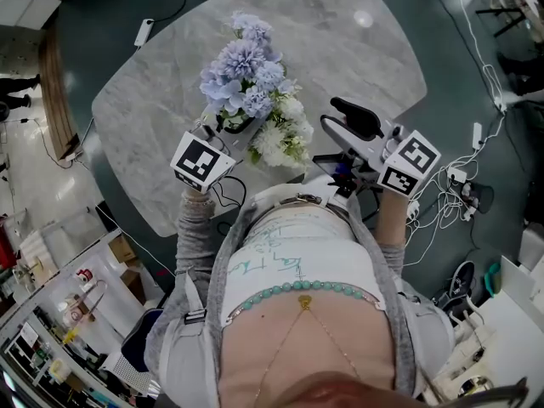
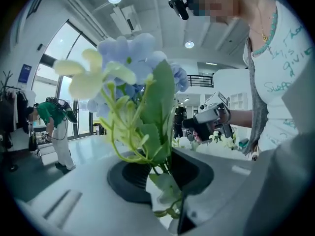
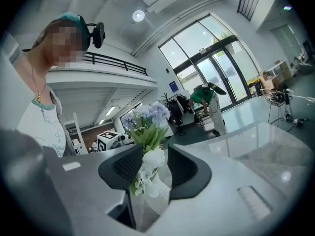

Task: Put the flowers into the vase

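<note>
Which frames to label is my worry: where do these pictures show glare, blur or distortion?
Head view: sharp, one bright glare spot on the marble table. Left gripper view: fisheye-bent, dark corners, the blue flowers close up and soft, windows washed out. Right gripper view: same bending, the white flowers blurred.

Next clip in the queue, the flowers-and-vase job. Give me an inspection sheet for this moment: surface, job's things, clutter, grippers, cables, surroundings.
Surface: grey marble table, only the flowers over it.
Job's things: blue flowers in the left gripper; white flowers beside them; vase not clearly made out.
Clutter: nothing seen on the table.
Grippers: left gripper shut on the blue flowers' stems; right gripper jaws apart, white flowers showing in the gap.
Cables: white cables tangled on the floor at the right.
Surroundings: dark floor, shelves at lower left, a person in green by glass doors.
</note>
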`<state>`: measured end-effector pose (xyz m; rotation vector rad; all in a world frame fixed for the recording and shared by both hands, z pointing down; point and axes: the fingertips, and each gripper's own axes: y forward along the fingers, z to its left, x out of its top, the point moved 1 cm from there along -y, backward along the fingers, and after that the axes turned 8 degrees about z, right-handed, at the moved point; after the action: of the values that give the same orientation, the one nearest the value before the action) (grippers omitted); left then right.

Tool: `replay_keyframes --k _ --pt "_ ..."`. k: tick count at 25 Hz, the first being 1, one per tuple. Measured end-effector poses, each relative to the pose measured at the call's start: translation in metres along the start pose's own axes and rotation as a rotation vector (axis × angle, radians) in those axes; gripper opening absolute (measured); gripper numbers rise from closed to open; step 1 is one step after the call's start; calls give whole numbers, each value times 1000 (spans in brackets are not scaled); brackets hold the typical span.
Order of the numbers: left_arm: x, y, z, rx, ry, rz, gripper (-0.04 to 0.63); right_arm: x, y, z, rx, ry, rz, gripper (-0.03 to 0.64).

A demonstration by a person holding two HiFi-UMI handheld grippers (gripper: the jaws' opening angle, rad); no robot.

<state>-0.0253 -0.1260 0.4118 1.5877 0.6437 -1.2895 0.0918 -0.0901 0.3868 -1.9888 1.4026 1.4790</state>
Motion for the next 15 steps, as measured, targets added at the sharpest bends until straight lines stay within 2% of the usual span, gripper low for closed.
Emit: replay_keyframes --k 2,5,9,12,15 --pt "-2 1 0 0 7 1 107 9 2 4 3 -8 -31 161" --pt "-6 2 1 -2 4 6 107 21 8 10 9 -57 -43 158" --pt "-8 5 -1 -2 11 17 106 30 21 24 27 -167 -10 186" --pt "-8 6 -1 -3 12 21 106 40 37 35 35 -264 16 239" --pt "-7 5 -2 -3 11 24 106 54 53 46 41 -335 10 241"
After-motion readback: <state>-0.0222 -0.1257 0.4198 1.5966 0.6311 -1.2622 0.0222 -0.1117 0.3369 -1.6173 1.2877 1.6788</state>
